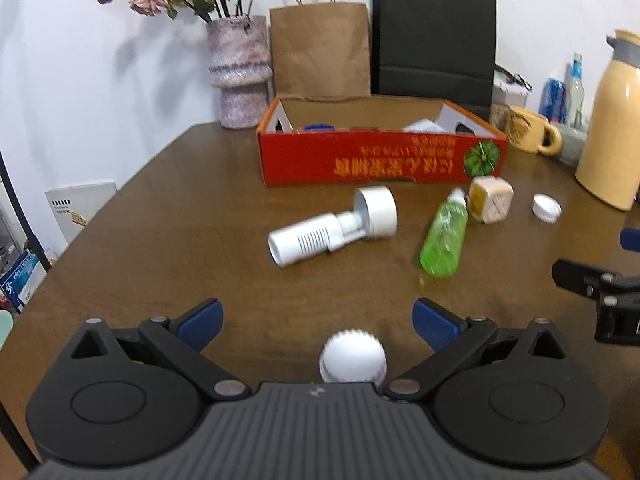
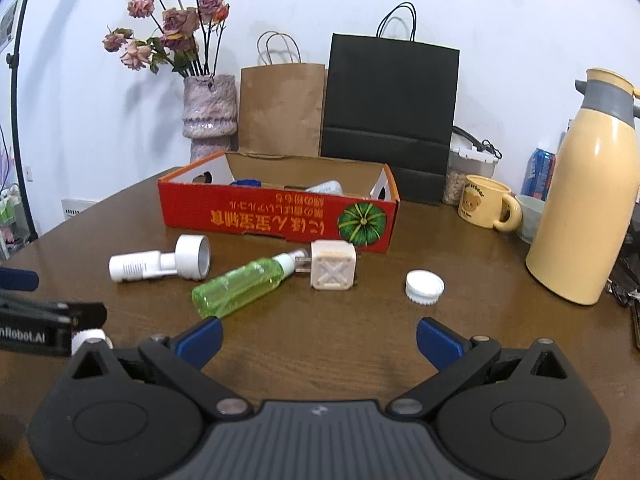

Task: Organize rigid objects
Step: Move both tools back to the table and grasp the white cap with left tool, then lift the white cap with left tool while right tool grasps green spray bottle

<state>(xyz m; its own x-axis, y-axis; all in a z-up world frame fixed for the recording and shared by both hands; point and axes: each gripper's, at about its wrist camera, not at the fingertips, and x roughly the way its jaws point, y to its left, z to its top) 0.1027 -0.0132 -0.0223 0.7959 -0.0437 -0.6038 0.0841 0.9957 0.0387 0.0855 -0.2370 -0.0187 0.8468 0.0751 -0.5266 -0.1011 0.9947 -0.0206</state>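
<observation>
Both grippers stand wide open and hold nothing. The left gripper (image 1: 318,320) hovers low over the bench (image 1: 160,208), with a white ribbed cap (image 1: 353,356) lying on the wood just behind its blue fingertips (image 1: 200,318), close to the gripper body. The right gripper (image 2: 318,338) hangs over bare wood. Well ahead of both, four loose items lie in front of the red cardboard box (image 2: 276,216), which already holds a few things: a white plastic fitting (image 2: 160,264) on its side, a green spray bottle (image 2: 244,286) lying flat, a cream plug adapter (image 2: 333,270) with its prongs touching the bottle's nozzle, and a second white cap (image 2: 425,286) standing apart to the right. All appear light and stiff. The nearest cap looks easiest to take across its ribbed rim, which should resist slipping. The bottle is smooth and round, likely to roll; a hold across its mid-body seems safest. The adapter offers flat opposing faces.
</observation>
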